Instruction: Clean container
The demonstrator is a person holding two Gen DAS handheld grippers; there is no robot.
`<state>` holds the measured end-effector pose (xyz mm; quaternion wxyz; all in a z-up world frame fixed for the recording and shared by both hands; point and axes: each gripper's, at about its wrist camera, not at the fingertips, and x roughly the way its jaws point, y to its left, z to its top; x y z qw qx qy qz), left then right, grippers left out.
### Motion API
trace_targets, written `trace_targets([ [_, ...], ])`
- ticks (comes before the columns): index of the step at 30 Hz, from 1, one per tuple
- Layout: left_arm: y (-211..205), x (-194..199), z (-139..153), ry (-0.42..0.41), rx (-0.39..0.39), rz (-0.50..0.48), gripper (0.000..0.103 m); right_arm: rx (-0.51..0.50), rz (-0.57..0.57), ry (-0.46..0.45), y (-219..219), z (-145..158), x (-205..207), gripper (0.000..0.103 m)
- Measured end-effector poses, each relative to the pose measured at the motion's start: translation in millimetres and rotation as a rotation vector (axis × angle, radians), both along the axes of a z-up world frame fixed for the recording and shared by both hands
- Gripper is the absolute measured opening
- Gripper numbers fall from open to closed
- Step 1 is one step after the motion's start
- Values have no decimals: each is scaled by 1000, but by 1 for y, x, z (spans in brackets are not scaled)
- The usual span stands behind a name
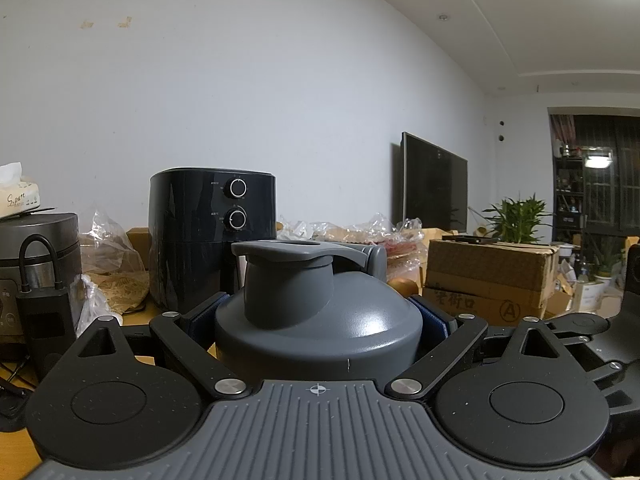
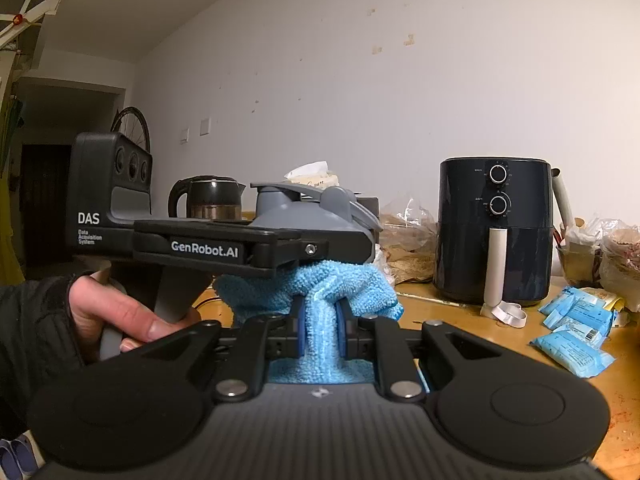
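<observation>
Over a cluttered wooden table [image 2: 520, 344], the left gripper [image 1: 318, 312] clamps a grey bottle [image 1: 316, 320] by its lid, its blue pads pressed on both sides. Just below, at six o'clock from the bottle, the right gripper [image 2: 320, 332] pinches a blue cloth [image 2: 316, 292] tight against the bottle's underside. At three o'clock stands a black air fryer [image 2: 496, 232], with blue packets [image 2: 572, 348] nearby.

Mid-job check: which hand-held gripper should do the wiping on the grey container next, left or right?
Right. The right hand-held gripper is shut on the blue cloth, bunched beside the grey container. The left hand-held gripper clamps the container's lid, so it is likely best kept steadying.
</observation>
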<state>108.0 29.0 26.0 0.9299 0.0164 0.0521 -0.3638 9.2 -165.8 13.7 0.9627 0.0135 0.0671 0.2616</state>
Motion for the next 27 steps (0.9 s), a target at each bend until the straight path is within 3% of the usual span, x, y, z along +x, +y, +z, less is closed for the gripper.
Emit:
trace_targets([
  [27, -6, -6, 0, -10, 5, 16, 95, 3, -43, -29, -32, -18, -33, 11],
])
